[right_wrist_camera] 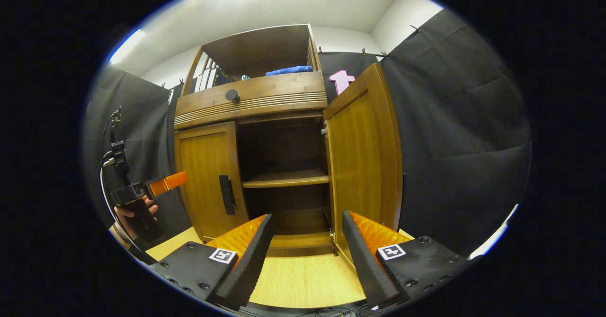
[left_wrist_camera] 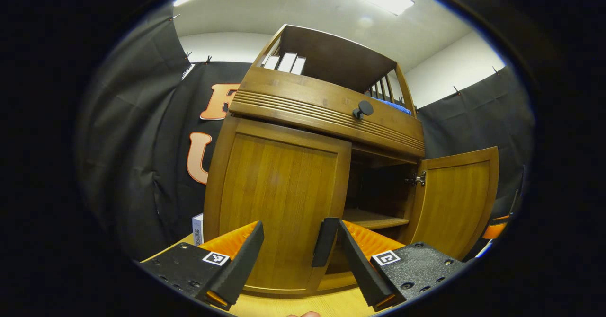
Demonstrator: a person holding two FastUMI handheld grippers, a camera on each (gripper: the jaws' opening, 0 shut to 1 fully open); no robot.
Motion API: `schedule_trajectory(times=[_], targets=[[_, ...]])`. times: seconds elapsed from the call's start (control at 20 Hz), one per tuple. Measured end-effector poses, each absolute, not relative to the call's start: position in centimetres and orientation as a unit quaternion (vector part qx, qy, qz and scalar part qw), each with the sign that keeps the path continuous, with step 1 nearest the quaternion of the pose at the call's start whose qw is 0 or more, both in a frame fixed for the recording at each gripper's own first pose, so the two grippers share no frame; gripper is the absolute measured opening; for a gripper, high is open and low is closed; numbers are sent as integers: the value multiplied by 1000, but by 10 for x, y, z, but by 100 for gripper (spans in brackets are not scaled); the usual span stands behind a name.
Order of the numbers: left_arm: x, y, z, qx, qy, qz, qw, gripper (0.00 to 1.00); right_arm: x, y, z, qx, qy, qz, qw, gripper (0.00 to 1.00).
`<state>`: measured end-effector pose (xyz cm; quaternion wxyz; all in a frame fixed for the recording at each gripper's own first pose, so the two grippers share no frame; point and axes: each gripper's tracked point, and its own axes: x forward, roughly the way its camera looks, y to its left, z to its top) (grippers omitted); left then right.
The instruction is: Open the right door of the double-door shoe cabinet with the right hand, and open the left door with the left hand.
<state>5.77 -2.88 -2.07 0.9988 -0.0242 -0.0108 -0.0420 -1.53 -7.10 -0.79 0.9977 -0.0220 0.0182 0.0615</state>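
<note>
Shoe cabinet (right_wrist_camera: 265, 99), wooden, double-door, standing on a pale tabletop (right_wrist_camera: 303, 279). Right door (right_wrist_camera: 362, 161): swinging fully open, shelf (right_wrist_camera: 286, 178) showing. Left door (left_wrist_camera: 279, 198): sitting closed, black handle (left_wrist_camera: 325, 241) at its inner edge. Left gripper (left_wrist_camera: 296, 248): fingers spread, hovering close to that handle, nothing held. Right gripper (right_wrist_camera: 307, 248): spread, empty, near the open door. Risk: fingers closing beside the handle and slipping off, door staying shut. The right gripper view is showing the hand (right_wrist_camera: 137, 210) carrying the left gripper.
</note>
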Motion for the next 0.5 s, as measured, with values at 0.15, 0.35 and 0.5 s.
schedule_trajectory(times=[0.15,0.35,0.5], targets=[[68,-37,-29,-36,-4,-52,998,97,-11,-72,-9,1,19,58,998,92],[90,-51,-53,-40,28,-68,996,92,-6,-82,-9,1,13,48,999,98],[102,-62,-72,-23,40,-71,996,91,-2,-86,-13,2,17,42,999,99]])
